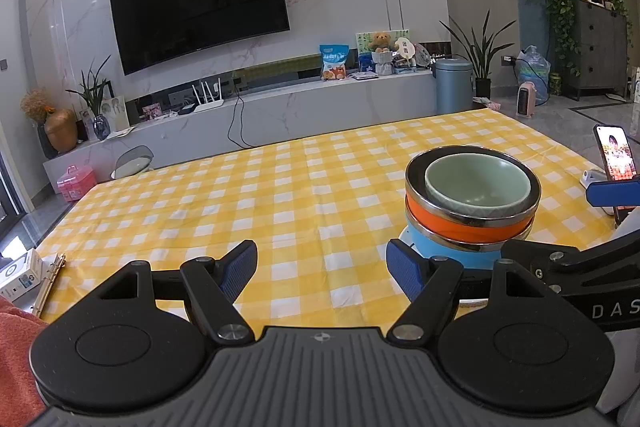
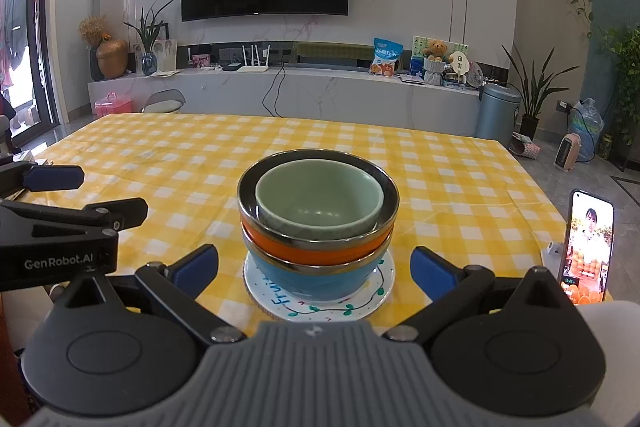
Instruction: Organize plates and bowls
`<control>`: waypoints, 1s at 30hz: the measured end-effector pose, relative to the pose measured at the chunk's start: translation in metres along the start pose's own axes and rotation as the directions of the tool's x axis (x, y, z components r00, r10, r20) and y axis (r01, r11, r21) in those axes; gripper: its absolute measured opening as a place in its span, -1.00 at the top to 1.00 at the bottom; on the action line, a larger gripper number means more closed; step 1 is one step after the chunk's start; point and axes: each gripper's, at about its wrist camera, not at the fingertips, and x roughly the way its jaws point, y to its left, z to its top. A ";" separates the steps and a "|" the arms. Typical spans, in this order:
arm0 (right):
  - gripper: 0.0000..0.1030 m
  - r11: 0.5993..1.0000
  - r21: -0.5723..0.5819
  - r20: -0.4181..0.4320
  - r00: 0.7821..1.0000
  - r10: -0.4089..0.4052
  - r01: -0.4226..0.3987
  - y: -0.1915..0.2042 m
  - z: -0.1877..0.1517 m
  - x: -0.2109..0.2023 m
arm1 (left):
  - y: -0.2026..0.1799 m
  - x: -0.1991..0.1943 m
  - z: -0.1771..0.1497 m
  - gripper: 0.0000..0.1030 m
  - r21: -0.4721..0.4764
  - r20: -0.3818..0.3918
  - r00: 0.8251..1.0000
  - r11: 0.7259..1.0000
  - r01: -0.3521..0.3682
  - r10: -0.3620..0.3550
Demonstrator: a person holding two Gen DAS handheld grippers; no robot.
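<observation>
Your left gripper [image 1: 322, 269] has its two blue fingers [image 1: 240, 267] spread wide apart, and they hold nothing; between them you see only the yellow checked tablecloth [image 1: 240, 195]. Its right finger stands just beside the blue bowl, but I cannot tell if it touches.

Your right gripper [image 2: 314, 267] is also spread wide, with nothing pinched. Its two fingers [image 2: 198, 265] stand on both sides of the stack, apart from it.

Now the count, from left to right. On the table there is one stack, near your edge. It has three bowls and one plate: one white plate [image 2: 376, 293] with green and blue drawing at the bottom, one blue bowl [image 2: 320, 281] on it, one orange bowl [image 2: 304, 253] with a metal rim inside the blue one, and one pale green bowl [image 2: 320, 211] on top, sitting upright inside the orange one. Under the plate a woven mat seems to lie, but only its edge shows.

To the right of the stack one phone [image 2: 590, 253] stands upright with its screen lit.
</observation>
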 end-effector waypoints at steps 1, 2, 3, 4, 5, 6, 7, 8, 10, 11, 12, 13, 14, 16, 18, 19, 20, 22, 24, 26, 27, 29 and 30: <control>-0.94 1.000 -0.002 0.000 1.000 -0.001 0.001 0.000 0.000 0.000 | 0.000 0.000 0.000 -0.68 0.000 0.000 1.000 1.000 -0.001 0.001; -0.94 1.000 -0.001 0.000 1.000 0.000 0.000 0.000 0.000 0.000 | 0.000 0.000 0.000 -0.68 0.000 0.000 1.000 1.000 -0.001 0.001; -0.94 1.000 -0.001 -0.001 1.000 -0.001 0.001 0.000 0.000 0.000 | 0.000 0.000 0.000 -0.68 0.000 0.000 1.000 1.000 0.002 -0.002; -0.94 1.000 -0.001 -0.001 1.000 -0.001 0.001 0.000 0.000 0.000 | 0.000 0.000 0.000 -0.68 0.000 0.000 1.000 1.000 0.005 -0.005; -0.94 1.000 -0.001 -0.001 1.000 -0.001 0.001 0.000 0.000 0.000 | -0.001 -0.001 0.001 -0.68 0.001 0.000 1.000 1.000 0.006 -0.006; -0.94 1.000 0.000 -0.001 1.000 0.000 0.000 0.000 0.000 0.000 | -0.001 -0.001 0.001 -0.68 0.001 0.000 1.000 1.000 0.006 -0.006; -0.94 1.000 -0.001 -0.001 1.000 0.000 0.000 0.000 0.000 0.000 | -0.001 -0.001 0.001 -0.68 0.001 0.000 1.000 1.000 0.006 -0.006; -0.94 1.000 -0.001 -0.001 1.000 -0.001 0.001 0.000 0.000 0.000 | -0.001 -0.001 0.001 -0.68 0.001 0.000 1.000 1.000 0.006 -0.006; -0.94 1.000 -0.001 -0.001 1.000 0.000 0.000 0.000 0.000 0.000 | -0.001 -0.001 0.001 -0.68 0.000 0.000 1.000 1.000 0.006 -0.006; -0.94 1.000 -0.001 -0.001 1.000 -0.001 0.001 0.000 0.000 0.000 | -0.001 -0.001 0.001 -0.68 0.000 0.000 1.000 1.000 0.005 -0.005; -0.94 1.000 -0.001 -0.001 1.000 -0.001 0.001 0.000 0.001 0.000 | -0.001 -0.001 0.001 -0.68 0.000 0.000 1.000 1.000 0.005 -0.005; -0.94 1.000 -0.001 -0.001 1.000 0.000 0.000 0.000 0.001 0.000 | -0.001 -0.001 0.001 -0.68 0.000 0.000 1.000 1.000 0.005 -0.005; -0.94 1.000 -0.001 -0.001 1.000 0.000 0.000 0.000 0.001 0.000 | -0.001 -0.001 0.001 -0.68 -0.001 0.000 1.000 1.000 0.005 -0.005; -0.94 1.000 -0.002 -0.001 1.000 0.000 0.000 0.000 0.001 0.000 | -0.001 -0.001 0.001 -0.68 0.000 0.000 1.000 1.000 0.006 -0.006; -0.94 1.000 -0.002 -0.001 1.000 -0.001 0.001 0.000 0.001 0.000 | -0.001 -0.001 0.001 -0.68 -0.001 -0.001 1.000 1.000 0.006 -0.006; -0.94 1.000 -0.002 -0.001 1.000 -0.001 0.001 0.000 0.001 0.000 | -0.001 -0.001 0.001 -0.68 -0.001 -0.001 1.000 1.000 0.006 -0.006; -0.94 1.000 -0.002 -0.001 1.000 0.000 0.000 0.000 0.001 0.000 | -0.001 -0.001 0.002 -0.68 -0.002 0.000 1.000 1.000 0.004 -0.004; -0.94 1.000 -0.002 -0.001 1.000 -0.001 0.001 0.000 0.001 0.000 | 0.000 0.000 0.001 -0.68 -0.004 -0.001 1.000 1.000 0.003 -0.003; -0.94 1.000 -0.002 -0.001 1.000 -0.001 0.001 0.000 0.001 0.000 | 0.000 0.000 0.001 -0.68 -0.004 -0.001 1.000 1.000 0.004 -0.004; -0.94 1.000 -0.002 -0.001 1.000 -0.001 0.001 0.000 0.001 0.000 | 0.000 0.000 0.001 -0.68 -0.007 -0.001 1.000 1.000 0.005 -0.005; -0.94 1.000 -0.003 -0.002 1.000 -0.001 0.001 0.000 0.000 0.000 | 0.000 0.000 0.001 -0.68 -0.007 0.000 1.000 1.000 0.004 -0.004; -0.94 1.000 -0.004 -0.003 1.000 -0.001 0.001 -0.001 0.000 0.000 | 0.001 0.000 0.001 -0.68 -0.010 0.000 1.000 1.000 0.005 -0.005; -0.94 1.000 -0.004 -0.003 1.000 -0.001 0.001 -0.001 0.000 0.000 | 0.001 0.000 0.001 -0.68 -0.009 0.000 1.000 1.000 0.003 -0.003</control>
